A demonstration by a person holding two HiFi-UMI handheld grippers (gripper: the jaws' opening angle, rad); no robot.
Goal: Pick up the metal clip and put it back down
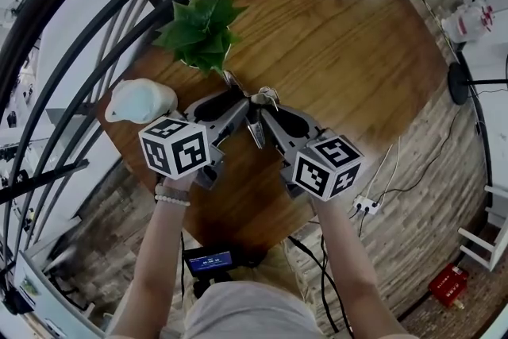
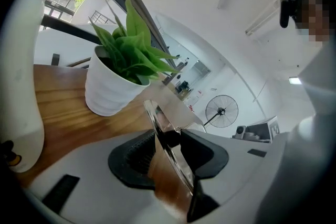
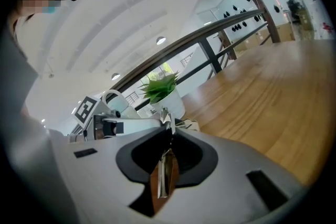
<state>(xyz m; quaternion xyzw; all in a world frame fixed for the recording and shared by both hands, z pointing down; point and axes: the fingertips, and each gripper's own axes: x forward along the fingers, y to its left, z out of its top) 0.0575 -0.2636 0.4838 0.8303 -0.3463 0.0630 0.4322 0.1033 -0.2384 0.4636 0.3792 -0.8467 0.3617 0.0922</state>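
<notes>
Table [image 1: 341, 36] of round wood bears a white object [image 1: 141, 101] at its left edge and, just right of that, a plant [image 1: 202, 26] in a white pot. Below the plant, the left gripper [image 1: 240, 102] has its jaws pinched narrow on one shiny handle of the clip [image 1: 255, 128]. The clip hangs between both grippers, over the table's middle; whether it touches the wood cannot be told. The right gripper [image 1: 268, 113] meets it from the other side, jaws clamped narrow on the clip's other thin metal handle.
</notes>
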